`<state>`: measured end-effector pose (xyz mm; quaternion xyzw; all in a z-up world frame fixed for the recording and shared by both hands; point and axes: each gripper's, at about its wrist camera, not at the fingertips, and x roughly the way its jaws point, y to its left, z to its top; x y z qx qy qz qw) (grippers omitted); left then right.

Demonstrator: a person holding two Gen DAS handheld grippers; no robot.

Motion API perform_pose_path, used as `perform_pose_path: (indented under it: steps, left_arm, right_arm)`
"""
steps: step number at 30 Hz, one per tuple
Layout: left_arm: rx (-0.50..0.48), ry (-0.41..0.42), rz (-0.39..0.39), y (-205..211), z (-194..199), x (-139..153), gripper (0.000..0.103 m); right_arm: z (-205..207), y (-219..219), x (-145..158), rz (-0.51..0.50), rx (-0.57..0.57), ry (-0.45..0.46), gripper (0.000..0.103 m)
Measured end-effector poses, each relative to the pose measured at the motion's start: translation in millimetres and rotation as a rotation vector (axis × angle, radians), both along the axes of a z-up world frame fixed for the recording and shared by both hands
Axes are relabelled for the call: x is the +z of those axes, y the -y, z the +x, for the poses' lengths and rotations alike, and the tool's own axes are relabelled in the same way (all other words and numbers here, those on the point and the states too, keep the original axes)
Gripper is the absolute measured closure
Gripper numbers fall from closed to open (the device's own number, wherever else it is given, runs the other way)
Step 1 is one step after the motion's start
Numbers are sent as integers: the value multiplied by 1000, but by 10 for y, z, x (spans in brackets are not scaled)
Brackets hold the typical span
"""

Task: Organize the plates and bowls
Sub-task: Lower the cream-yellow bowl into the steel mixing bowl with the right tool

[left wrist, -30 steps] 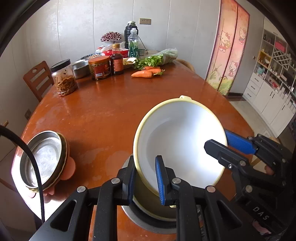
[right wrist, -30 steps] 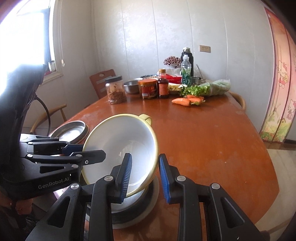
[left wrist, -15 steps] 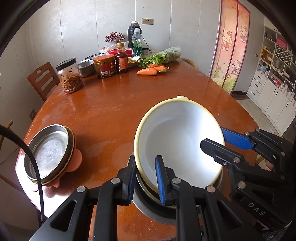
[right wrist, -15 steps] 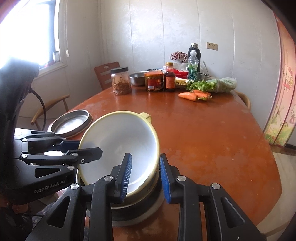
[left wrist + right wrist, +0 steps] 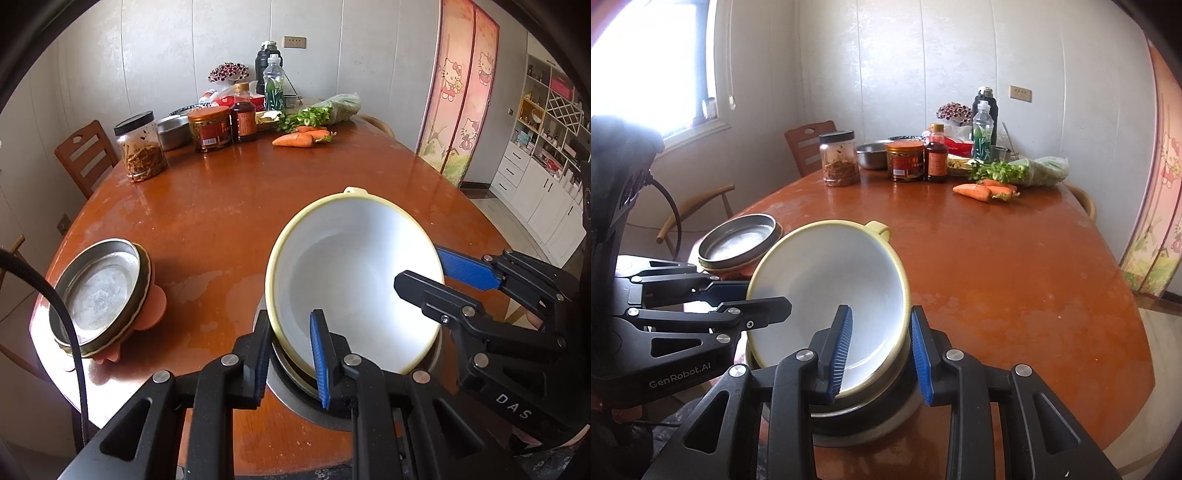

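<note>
**Both grippers at the tilted white bowl**

Your left gripper (image 5: 288,354) is clamped on the near rim of the white bowl (image 5: 354,284), one pad outside the wall and one inside. The bowl, with its pale yellow rim and small handle on the far side, sits tilted, its lower edge resting in a metal bowl (image 5: 864,417) near the front edge of the round wooden table (image 5: 229,206).

Your right gripper (image 5: 881,354) straddles the opposite rim; its jaws are opening, and the outer pad stands clear of the wall, with the rim between the two pads.

To the left of the stack, a shallow metal dish (image 5: 98,291) lies on a pink plate (image 5: 155,306) at the table's edge. At the far side stand jars (image 5: 142,147), bottles (image 5: 273,86), carrots (image 5: 293,139) and greens (image 5: 310,116).
</note>
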<state>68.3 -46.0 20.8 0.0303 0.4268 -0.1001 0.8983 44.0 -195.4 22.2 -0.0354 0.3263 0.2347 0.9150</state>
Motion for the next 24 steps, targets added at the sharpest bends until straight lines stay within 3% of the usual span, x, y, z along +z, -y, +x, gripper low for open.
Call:
perform_pose_path:
  steps: [24]
  left_arm:
    - [-8,4,-1,4,-56,-11,80]
  right_arm:
    - [-11,71,85,41,-25,-5,52]
